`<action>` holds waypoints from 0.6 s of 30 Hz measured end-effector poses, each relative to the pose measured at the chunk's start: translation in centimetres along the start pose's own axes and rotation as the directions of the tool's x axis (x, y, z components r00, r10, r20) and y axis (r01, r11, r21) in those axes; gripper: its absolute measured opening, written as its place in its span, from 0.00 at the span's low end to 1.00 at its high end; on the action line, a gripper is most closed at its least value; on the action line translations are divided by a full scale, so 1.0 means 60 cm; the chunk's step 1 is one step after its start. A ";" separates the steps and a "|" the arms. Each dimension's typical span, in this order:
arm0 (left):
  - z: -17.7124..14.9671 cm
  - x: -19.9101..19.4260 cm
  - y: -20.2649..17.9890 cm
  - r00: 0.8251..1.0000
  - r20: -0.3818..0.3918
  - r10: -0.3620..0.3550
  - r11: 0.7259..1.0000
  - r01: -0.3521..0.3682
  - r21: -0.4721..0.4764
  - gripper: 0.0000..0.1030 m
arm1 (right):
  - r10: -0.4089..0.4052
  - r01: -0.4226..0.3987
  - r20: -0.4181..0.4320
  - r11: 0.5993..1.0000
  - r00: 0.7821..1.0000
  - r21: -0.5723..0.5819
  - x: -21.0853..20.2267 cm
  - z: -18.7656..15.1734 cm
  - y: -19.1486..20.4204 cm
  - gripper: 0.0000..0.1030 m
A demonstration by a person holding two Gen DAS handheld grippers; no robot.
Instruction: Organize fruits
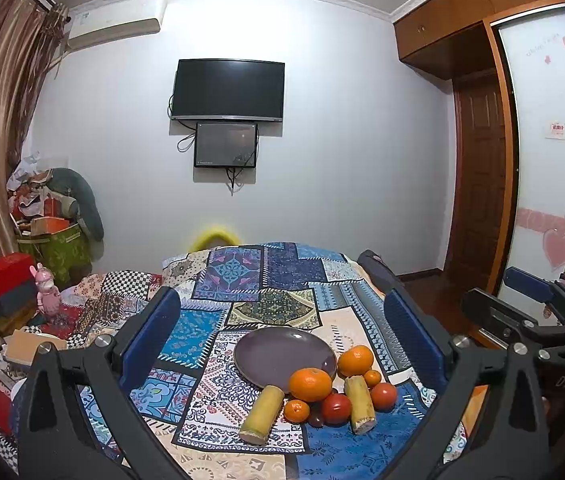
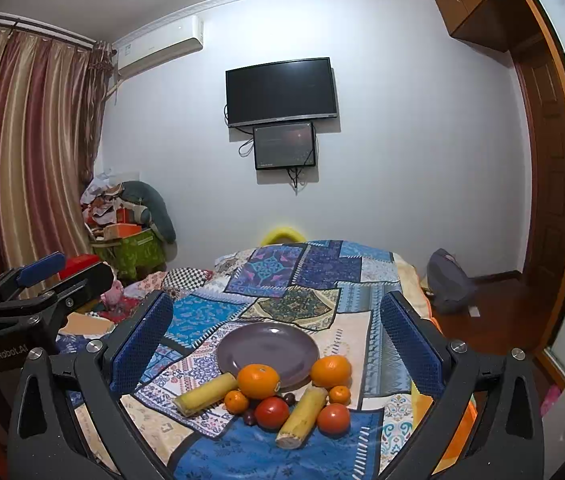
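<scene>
An empty purple plate (image 1: 282, 350) (image 2: 268, 350) lies on a patchwork cloth. Just in front of it sits a cluster of fruit: two big oranges (image 1: 310, 384) (image 2: 258, 381), two small mandarins (image 1: 296, 411), two red tomatoes (image 1: 336, 409) (image 2: 271, 412), two yellow sugarcane pieces (image 1: 262, 414) (image 2: 302, 416) and dark small fruits (image 1: 316, 419). My left gripper (image 1: 282, 344) hovers open above and short of the pile, nothing between its blue pads. My right gripper (image 2: 276, 344) is likewise open and empty; it also shows at the right of the left wrist view (image 1: 530, 300).
The cloth covers a bed (image 1: 266, 280) that drops off to a wooden floor (image 2: 494, 320) on the right. Boxes and a green bin (image 1: 58, 248) crowd the left. A dark bag (image 2: 448, 280) lies by the bed's far right corner.
</scene>
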State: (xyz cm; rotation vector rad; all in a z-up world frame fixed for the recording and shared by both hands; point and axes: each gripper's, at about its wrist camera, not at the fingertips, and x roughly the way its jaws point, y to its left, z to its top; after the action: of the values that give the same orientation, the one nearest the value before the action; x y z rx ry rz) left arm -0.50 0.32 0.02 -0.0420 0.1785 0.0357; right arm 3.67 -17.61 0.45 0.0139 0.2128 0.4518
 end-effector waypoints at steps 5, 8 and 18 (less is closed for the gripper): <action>-0.001 -0.001 0.001 1.000 0.002 0.003 1.000 -0.003 0.003 1.00 | -0.001 0.001 0.003 1.000 1.000 0.000 -0.001 0.004 0.001 1.00; -0.001 -0.001 0.000 1.000 0.003 0.004 1.000 -0.004 0.004 1.00 | -0.002 0.002 0.005 1.000 1.000 0.000 -0.002 0.004 0.002 1.00; 0.001 -0.002 -0.002 1.000 0.004 0.004 1.000 -0.004 0.009 1.00 | -0.001 0.001 0.007 1.000 1.000 0.001 -0.003 0.005 0.003 1.00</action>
State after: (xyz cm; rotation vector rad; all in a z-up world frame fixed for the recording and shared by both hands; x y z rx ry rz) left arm -0.59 0.17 0.13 -0.0323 0.1743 0.0390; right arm 3.52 -17.53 0.80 0.0162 0.2065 0.4507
